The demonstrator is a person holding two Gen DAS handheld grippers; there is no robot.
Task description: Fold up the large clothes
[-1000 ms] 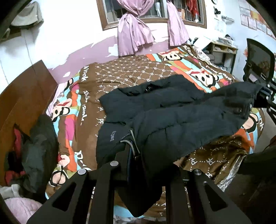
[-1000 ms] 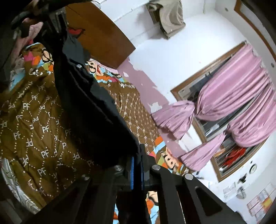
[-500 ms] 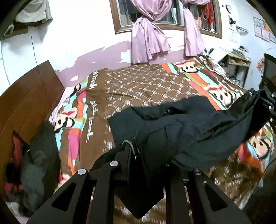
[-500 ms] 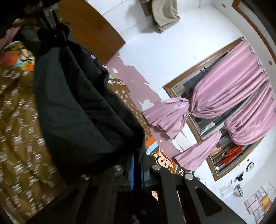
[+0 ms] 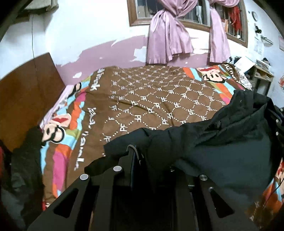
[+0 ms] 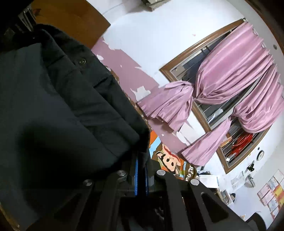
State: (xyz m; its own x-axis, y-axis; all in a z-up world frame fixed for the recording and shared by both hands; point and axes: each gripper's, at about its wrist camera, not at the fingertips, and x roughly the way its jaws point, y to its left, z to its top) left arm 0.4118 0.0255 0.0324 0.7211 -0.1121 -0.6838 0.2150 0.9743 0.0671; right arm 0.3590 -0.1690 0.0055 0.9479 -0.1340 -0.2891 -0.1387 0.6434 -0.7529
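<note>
Jacket: I hold the dark padded jacket (image 5: 221,147) up off the bed (image 5: 159,99), one edge in each claw, so the cloth hangs slack between my two hands instead of lying flat.

Left claw: my left gripper (image 5: 137,156) is pinched narrow on a hem corner, with a grey loop of cord poking out at the finger (image 5: 132,154). The cloth bunches right at the tips and drapes over the right-hand finger, hiding it.

Right claw: my right gripper (image 6: 141,160) is closed tight on a fold of the same jacket (image 6: 62,115). The blue pads (image 6: 136,170) sit almost together with cloth between them.

Long axis: the held edge runs from my left claw away to the right and up, toward the far corner near the edge of the left view. The right view is tilted steeply, so I judge that hand to be the higher one.

Which way the bed lies: the open brown quilt is ahead of and below my left claw, toward the window (image 5: 177,10) and the pink curtains (image 5: 168,39).

Nearer hand: my left claw sits closer to the quilt, so I judge it should lead the lay-down while the right keeps the edge taut.

Risk: the padding is bulky, and slack in the middle may fold under itself.
</note>
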